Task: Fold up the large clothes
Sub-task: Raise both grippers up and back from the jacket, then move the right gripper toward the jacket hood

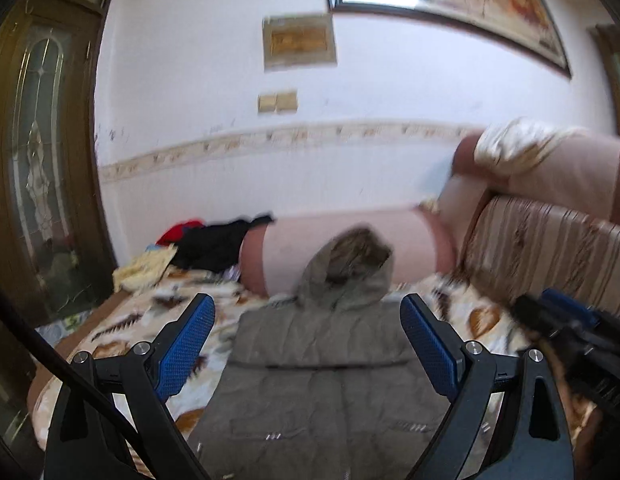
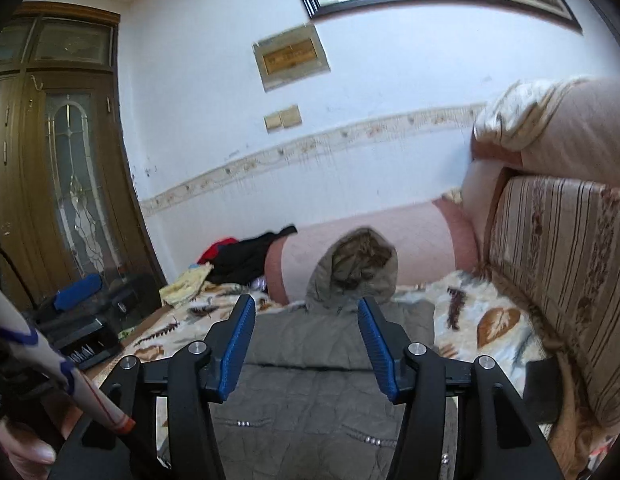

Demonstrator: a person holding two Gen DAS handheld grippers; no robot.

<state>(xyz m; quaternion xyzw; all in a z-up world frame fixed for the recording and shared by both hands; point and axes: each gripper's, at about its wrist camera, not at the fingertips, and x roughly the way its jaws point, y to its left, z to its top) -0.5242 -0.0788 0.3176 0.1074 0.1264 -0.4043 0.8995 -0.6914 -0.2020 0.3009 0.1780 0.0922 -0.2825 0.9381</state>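
The coat [image 1: 322, 380] is a grey-olive quilted garment with a hood [image 1: 350, 268]. It lies flat on the bed [image 1: 121, 332], lengthwise, hood end toward the wall [image 1: 213, 80]. The hood stands up against a pink bolster [image 1: 342, 236] at the far edge of the bed; its opening shows a mottled brown lining, possibly fur, blurred in both views. A dark horizontal fold line or seam crosses the body below the shoulders. Stitched quilting lines run across the lower panels. Small metallic studs or snaps show on the lower body, in short rows. The fabric surface is creased.

The bed carries a cream cover printed with brown leaves and feathers. The coat occupies its middle, with cover showing on both sides.

Left gripper [image 1: 307, 344]: jaws wide apart, nothing between the blue pads [image 1: 185, 348]. It hangs above the coat body, apart from the fabric.

Right gripper [image 2: 305, 344]: jaws apart, narrower than the left, nothing clamped. It hangs above the coat, pointing at the hood [image 2: 358, 268].

A striped headboard [image 2: 558, 280] stands along the right side of the bed. Dark and red clothes [image 1: 213, 244] are piled at the bolster's left end, well apart from the coat.
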